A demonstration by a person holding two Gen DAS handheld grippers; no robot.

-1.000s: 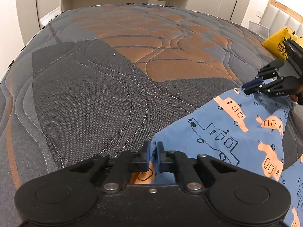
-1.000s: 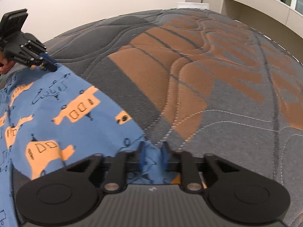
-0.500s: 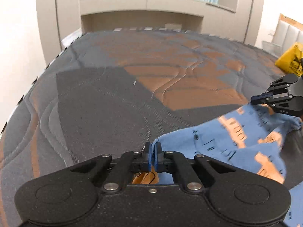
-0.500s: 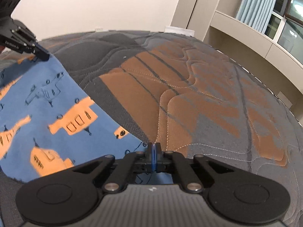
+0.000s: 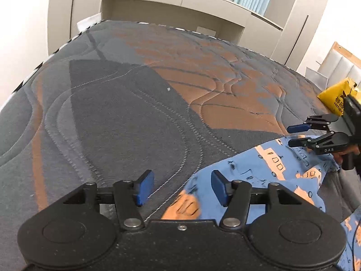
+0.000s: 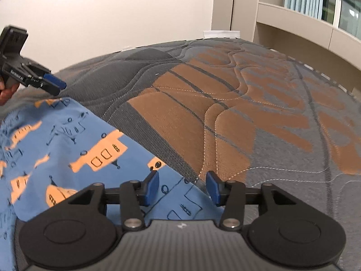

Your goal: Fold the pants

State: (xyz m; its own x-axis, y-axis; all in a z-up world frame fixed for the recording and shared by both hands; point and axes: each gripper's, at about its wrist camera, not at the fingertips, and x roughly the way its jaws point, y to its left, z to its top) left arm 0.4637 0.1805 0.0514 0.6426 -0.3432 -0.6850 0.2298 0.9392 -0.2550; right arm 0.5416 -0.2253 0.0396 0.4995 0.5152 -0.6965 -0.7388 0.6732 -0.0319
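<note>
The blue pants with orange vehicle prints (image 5: 266, 176) lie on the quilted bed, also in the right wrist view (image 6: 74, 153). My left gripper (image 5: 180, 188) is open and holds nothing, just above the pants' left corner. My right gripper (image 6: 182, 187) is open and holds nothing, over the pants' right corner. The right gripper shows at the right of the left wrist view (image 5: 295, 135). The left gripper shows at the upper left of the right wrist view (image 6: 54, 84).
The grey and orange quilted mattress (image 5: 140, 103) stretches ahead to beige cabinets (image 5: 171, 6) and a window ledge (image 6: 304, 22). A yellow bag (image 5: 336, 97) lies at the far right by a padded headboard. A plain wall (image 6: 112, 11) is behind the bed.
Both grippers were shut on the pants' corners and have opened, letting the cloth go. The pants now lie on the bed. Both grippers have lifted and tilted up.
</note>
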